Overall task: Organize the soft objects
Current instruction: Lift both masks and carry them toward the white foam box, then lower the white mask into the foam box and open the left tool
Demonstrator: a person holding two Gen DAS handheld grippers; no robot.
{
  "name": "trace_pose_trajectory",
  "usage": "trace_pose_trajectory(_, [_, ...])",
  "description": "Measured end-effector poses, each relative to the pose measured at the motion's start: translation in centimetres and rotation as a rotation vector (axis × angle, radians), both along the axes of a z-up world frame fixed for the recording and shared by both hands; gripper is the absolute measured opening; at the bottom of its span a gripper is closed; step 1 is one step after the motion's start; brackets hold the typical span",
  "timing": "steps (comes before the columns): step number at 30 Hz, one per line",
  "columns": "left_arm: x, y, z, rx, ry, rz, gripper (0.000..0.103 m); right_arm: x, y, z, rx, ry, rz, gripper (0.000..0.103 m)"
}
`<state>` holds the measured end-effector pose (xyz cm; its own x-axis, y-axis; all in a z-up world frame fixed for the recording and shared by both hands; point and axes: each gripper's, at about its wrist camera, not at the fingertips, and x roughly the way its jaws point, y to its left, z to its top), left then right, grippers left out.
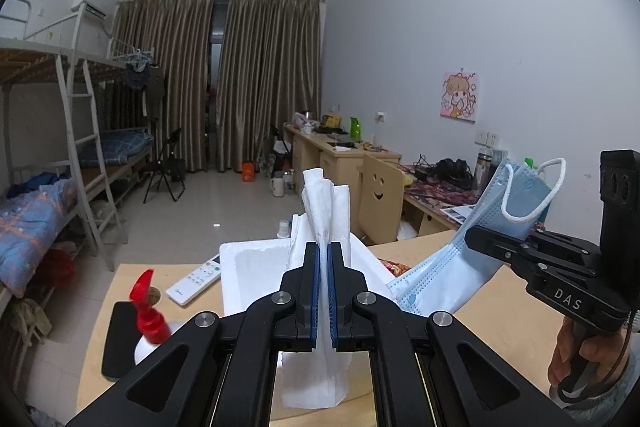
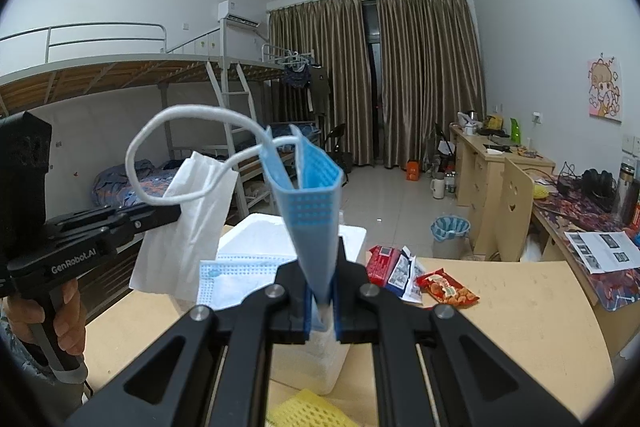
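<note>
My left tongs [image 1: 323,291] are pinched tight on a folded white tissue [image 1: 326,211], which stands up between the blue pads and hangs below them. My right tongs [image 2: 321,291] are clamped on a blue face mask [image 2: 314,211], folded lengthwise and pointing up, its white ear loop [image 2: 176,155] curling off to the left. Both are held above the white foam box [image 2: 352,239] on the wooden worktop [image 2: 500,307]; a second mask [image 2: 240,279] lies flat across the box's near edge. Beside the box on the left sit a red-capped bottle [image 1: 150,323] and a white remote [image 1: 198,279]; on the right, snack packets [image 2: 446,285]. Farther off are desks [image 1: 340,155], bunk beds [image 1: 48,131] and brown curtains [image 1: 224,75].
</note>
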<state>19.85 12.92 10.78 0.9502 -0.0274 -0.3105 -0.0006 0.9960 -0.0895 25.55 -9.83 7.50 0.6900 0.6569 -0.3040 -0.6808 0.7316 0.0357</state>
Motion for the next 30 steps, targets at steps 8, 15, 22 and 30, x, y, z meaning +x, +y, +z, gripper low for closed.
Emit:
trace_pose_trajectory(8, [4.3, 0.7, 0.0, -0.004, 0.047, -0.031, 0.004, 1.2, 0.7, -0.2, 0.002, 0.011, -0.015, 0.011])
trace_pose_trajectory(15, [7.4, 1.3, -1.2, -0.028, 0.104, -0.065, 0.004, 2.1, 0.6, -0.5, 0.004, 0.026, -0.038, 0.011])
trace_pose_trajectory(22, [9.4, 1.4, -2.3, -0.021, 0.137, -0.06, 0.004, 2.6, 0.7, -0.6, 0.004, 0.04, -0.052, 0.011])
trace_pose_trajectory(30, [9.3, 1.5, -2.5, 0.008, 0.121, -0.019, 0.088, 2.8, 0.8, -0.5, 0.005, 0.043, -0.058, 0.011])
